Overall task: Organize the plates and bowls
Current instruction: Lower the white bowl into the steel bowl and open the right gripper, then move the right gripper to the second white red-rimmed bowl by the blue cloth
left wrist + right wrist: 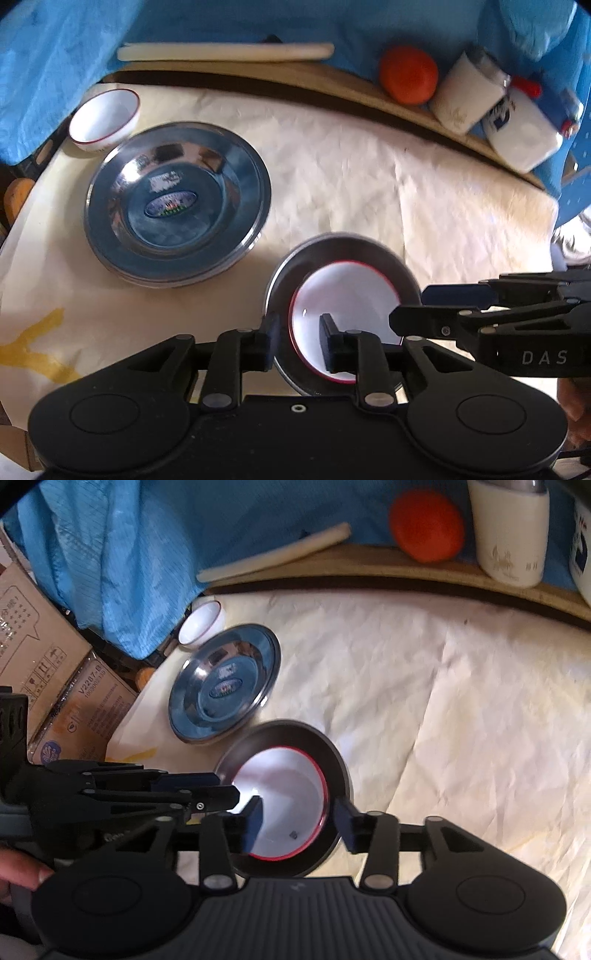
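Note:
A white bowl with a red rim [347, 314] [284, 801] sits in a steel plate [343, 251] [332, 749] on the cream cloth. My left gripper [299, 343] straddles the near left rims of bowl and plate, one finger inside the bowl, one outside; the jaws look slightly apart. My right gripper [299, 819] straddles the bowl's right rim, jaws apart. Each gripper shows from the side in the other view, the right one [410, 310], the left one [225, 790]. Stacked steel plates [177, 210] [225, 683] lie to the left. A second white bowl [105, 120] [199, 624] stands behind them.
An orange ball [408, 74] [426, 524], a white cup [465, 92] [509, 531], a white bottle [517, 125] and a white rod [225, 51] [273, 554] lie along the wooden back edge. Blue cloth hangs behind. Cardboard boxes [48, 657] stand left.

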Available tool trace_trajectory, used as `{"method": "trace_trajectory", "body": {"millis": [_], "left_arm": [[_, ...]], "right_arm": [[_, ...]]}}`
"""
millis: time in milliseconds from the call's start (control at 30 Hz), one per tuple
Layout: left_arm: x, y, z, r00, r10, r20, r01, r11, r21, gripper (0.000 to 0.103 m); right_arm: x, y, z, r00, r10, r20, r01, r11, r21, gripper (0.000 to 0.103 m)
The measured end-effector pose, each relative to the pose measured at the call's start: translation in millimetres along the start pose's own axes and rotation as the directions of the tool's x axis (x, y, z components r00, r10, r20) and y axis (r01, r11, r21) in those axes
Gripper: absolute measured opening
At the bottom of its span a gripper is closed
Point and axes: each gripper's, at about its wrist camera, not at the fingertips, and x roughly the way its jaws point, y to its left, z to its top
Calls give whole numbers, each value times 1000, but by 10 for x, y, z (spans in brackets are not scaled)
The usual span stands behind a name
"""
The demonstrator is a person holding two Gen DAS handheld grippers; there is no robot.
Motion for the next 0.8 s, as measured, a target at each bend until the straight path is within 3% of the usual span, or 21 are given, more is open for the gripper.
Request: {"method": "trace_trajectory", "body": {"millis": [33,100,167,233,300,367,433,533,733,800], "left_arm": [[-45,27,10,1000,18,14,-18,1000,-11,48],[-138,96,30,997,50,51,-49,998,-28,61],[-239,213,64,995,64,83,-58,996,-67,62],[-306,348,106,988,109,113,-97,989,-109,77],[-347,461,150,974,180,141,-162,978,-133,87],[-355,556,199,956,250,156,-227,962,-153,91],[-341,623,255,926,335,172,-309,937,-162,96],[-268,646,345,863,464,198,-450,886,-113,98],[-143,711,525,774,573,271,-589,808,-25,102],[-92,715,574,760,587,278,-613,790,10,102]], "right_arm": [[-17,20,11,1000,-6,10,6,1000,-6,58],[-51,50,36,1000,-2,29,2,1000,-12,65],[-65,91,76,999,7,45,-6,1000,-19,71],[-61,151,133,998,14,59,-11,999,-38,76],[-40,225,201,997,16,77,-11,998,-64,86],[-9,300,288,995,15,99,-7,996,-87,90],[34,356,389,993,17,120,-6,995,-96,95],[120,396,548,988,18,151,-2,995,-104,98],[358,376,918,977,65,202,-42,992,-116,98],[456,356,1045,976,83,201,-59,991,-122,98]]}}
